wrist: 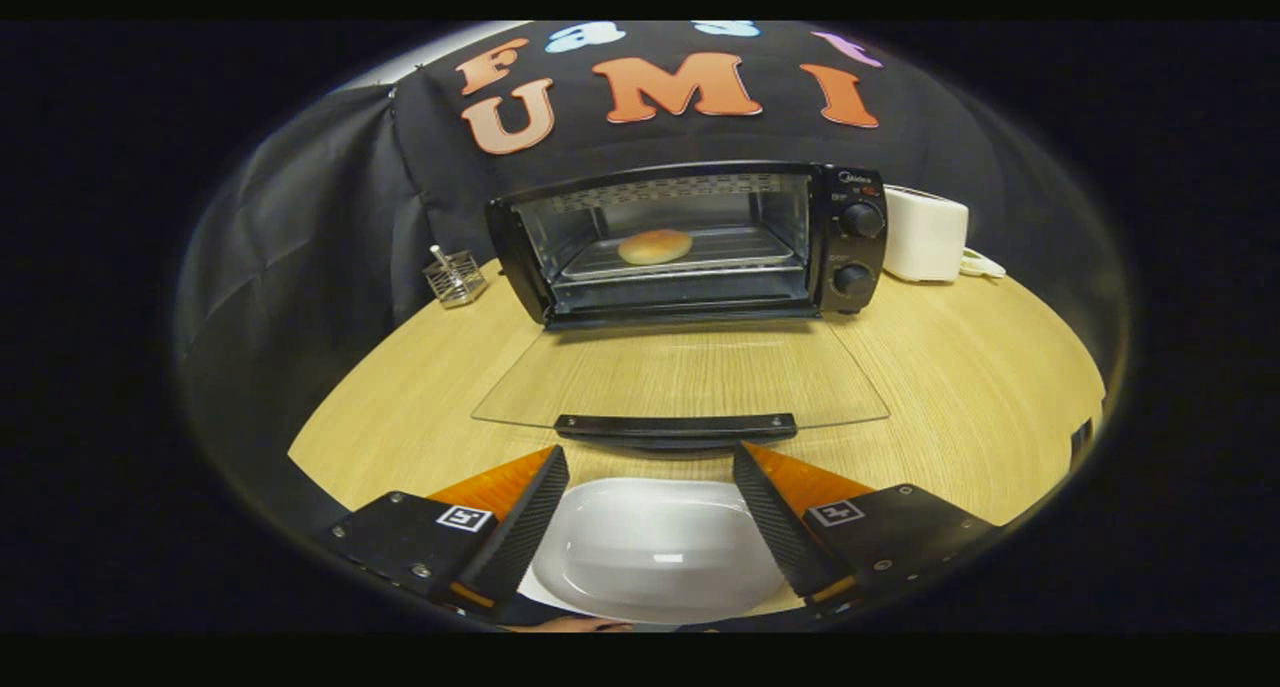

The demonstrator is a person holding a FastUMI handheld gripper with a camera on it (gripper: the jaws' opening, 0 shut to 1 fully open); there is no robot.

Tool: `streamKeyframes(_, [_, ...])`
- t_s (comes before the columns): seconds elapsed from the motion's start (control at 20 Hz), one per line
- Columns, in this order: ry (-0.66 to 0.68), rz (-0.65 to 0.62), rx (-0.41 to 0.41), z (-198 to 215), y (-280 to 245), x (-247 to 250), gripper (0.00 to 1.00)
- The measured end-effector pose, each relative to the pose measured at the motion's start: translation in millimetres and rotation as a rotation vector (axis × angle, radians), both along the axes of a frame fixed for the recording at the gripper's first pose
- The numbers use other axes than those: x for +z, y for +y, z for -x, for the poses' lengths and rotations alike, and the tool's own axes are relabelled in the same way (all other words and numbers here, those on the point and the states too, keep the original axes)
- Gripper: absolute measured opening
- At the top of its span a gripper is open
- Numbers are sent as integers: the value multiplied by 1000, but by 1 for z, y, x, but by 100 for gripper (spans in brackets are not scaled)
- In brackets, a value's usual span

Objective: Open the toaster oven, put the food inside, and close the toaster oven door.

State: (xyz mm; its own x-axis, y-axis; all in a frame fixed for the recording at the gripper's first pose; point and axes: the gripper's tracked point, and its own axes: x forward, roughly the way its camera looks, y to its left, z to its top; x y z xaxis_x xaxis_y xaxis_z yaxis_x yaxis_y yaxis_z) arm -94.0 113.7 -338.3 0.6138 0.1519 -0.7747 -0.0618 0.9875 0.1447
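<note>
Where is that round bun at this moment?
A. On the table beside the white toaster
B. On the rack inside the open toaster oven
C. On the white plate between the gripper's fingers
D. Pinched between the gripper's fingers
B: the bun lies on the rack inside the toaster oven, whose glass door is folded down flat; the gripper is open over the bare white plate.

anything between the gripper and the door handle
Nothing visible. The open gripper has empty fingers, with the white plate between them, and the door handle lies just ahead. The bun already sits in the oven.
</note>
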Motion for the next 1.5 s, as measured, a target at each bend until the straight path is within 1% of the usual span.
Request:
streamKeyframes(0.2, [73, 7, -12, 2, 5, -18, 99])
streamKeyframes(0.3, [86, 22, -12, 4, 6, -20, 99])
streamKeyframes(0.45, [58, 34, -28, 0, 5, -14, 98])
streamKeyframes(0.55, [21, 48, -45, -10, 2, -5, 98])
streamKeyframes(0.8, [-95, 106, -47, -46, -4, 22, 98])
streamKeyframes(1.0, [-161, 88, -61, -79, -3, 44, 98])
streamKeyframes(1.5, [-340, 145, -83, -175, -6, 91, 98])
